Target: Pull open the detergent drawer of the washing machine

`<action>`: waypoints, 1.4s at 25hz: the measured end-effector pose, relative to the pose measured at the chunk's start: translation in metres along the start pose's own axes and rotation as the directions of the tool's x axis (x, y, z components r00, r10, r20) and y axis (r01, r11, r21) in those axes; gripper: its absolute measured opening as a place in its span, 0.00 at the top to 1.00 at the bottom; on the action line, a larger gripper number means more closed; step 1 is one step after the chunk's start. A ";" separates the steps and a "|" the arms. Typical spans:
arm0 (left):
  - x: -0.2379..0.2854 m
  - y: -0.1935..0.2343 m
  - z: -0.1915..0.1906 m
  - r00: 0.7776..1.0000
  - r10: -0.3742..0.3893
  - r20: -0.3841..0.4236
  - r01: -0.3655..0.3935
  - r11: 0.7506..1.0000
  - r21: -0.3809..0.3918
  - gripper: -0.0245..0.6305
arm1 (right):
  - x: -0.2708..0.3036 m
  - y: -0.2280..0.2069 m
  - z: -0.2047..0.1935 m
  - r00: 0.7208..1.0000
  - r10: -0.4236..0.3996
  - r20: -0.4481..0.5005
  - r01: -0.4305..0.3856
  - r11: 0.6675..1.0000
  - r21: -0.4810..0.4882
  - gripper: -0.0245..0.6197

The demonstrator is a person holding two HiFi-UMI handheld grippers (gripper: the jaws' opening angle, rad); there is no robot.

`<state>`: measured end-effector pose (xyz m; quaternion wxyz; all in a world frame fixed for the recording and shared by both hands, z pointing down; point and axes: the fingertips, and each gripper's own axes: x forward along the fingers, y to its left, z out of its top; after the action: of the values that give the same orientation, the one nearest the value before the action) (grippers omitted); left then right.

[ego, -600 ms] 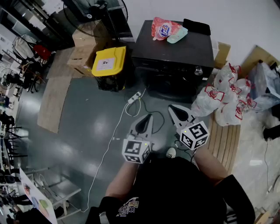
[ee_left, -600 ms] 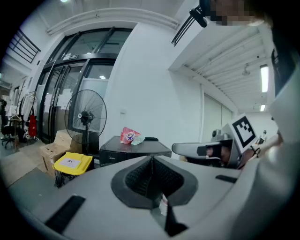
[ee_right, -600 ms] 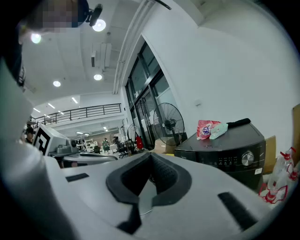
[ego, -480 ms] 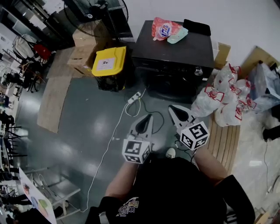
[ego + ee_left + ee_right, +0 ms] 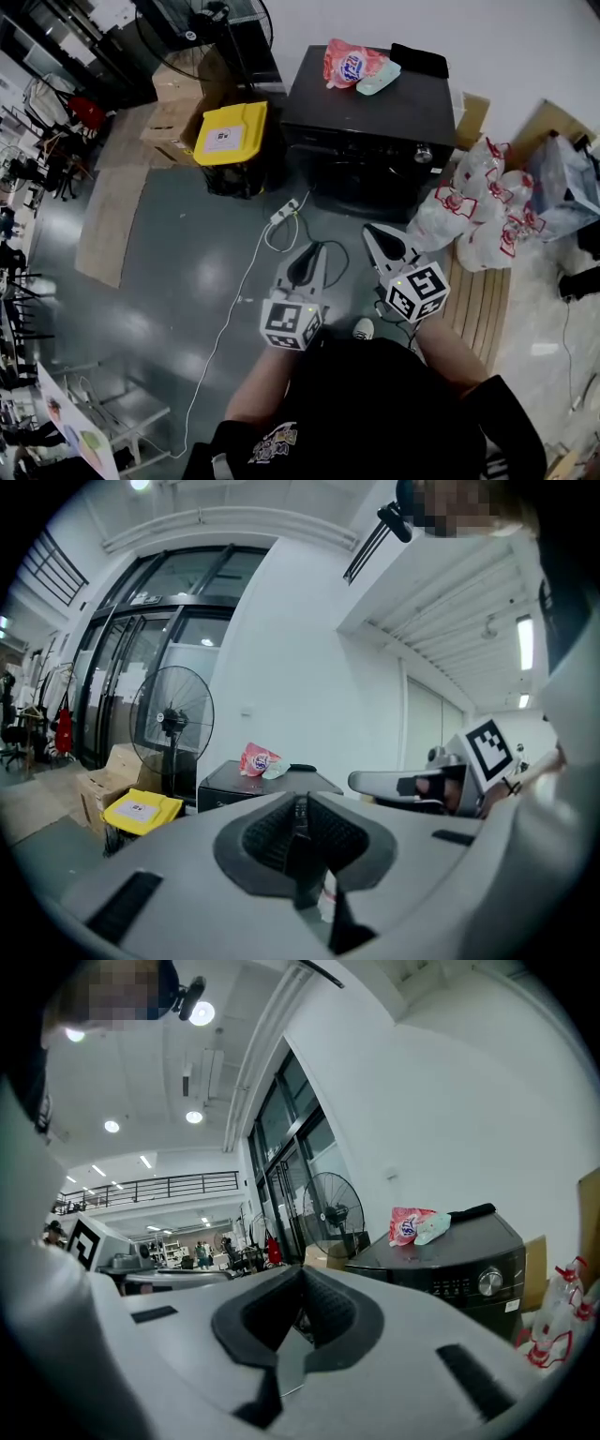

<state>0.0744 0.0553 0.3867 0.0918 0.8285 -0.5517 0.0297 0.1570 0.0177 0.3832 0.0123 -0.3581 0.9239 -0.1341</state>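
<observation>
A black washing machine [image 5: 370, 117] stands against the far wall, with its control panel and round knob [image 5: 425, 153] facing me; the same machine [image 5: 441, 1265] shows at the right of the right gripper view. No drawer stands out from its front. My left gripper [image 5: 310, 253] is shut and empty, held above the floor well short of the machine. My right gripper [image 5: 372, 232] is also shut with nothing in it, a little nearer the machine's front. A pink detergent bag [image 5: 349, 62] and a pale green pouch [image 5: 379, 76] lie on the machine's top.
A yellow-lidded bin [image 5: 232, 142] and cardboard boxes [image 5: 173, 103] stand left of the machine, with a floor fan [image 5: 172, 721] behind. White plastic bags [image 5: 478, 202] pile at its right. A power strip and cable [image 5: 286, 211] lie on the floor in front.
</observation>
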 end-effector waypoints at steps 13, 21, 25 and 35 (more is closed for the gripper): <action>-0.010 0.034 -0.002 0.998 -0.061 -0.010 0.061 0.998 0.023 0.55 | 0.033 0.008 -0.002 0.998 -0.034 0.055 0.023 0.981 0.193 0.57; -0.015 0.072 -0.004 0.994 -0.107 -0.012 0.107 0.994 0.032 0.54 | 0.068 0.013 -0.008 0.992 -0.118 0.052 0.105 0.972 0.208 0.44; -0.019 0.098 -0.006 0.992 -0.127 -0.017 0.127 0.991 0.037 0.53 | 0.092 0.021 -0.014 0.989 -0.138 0.050 0.124 0.967 0.222 0.43; -0.017 0.161 -0.007 0.978 -0.204 -0.038 0.206 0.977 0.057 0.53 | 0.161 0.035 -0.019 0.979 -0.188 0.075 0.159 0.944 0.289 0.42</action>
<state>-0.0799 0.0120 0.4105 0.0779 0.8827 -0.4608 0.0501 0.0122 -0.0602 0.4045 0.0980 -0.4389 0.8584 -0.2466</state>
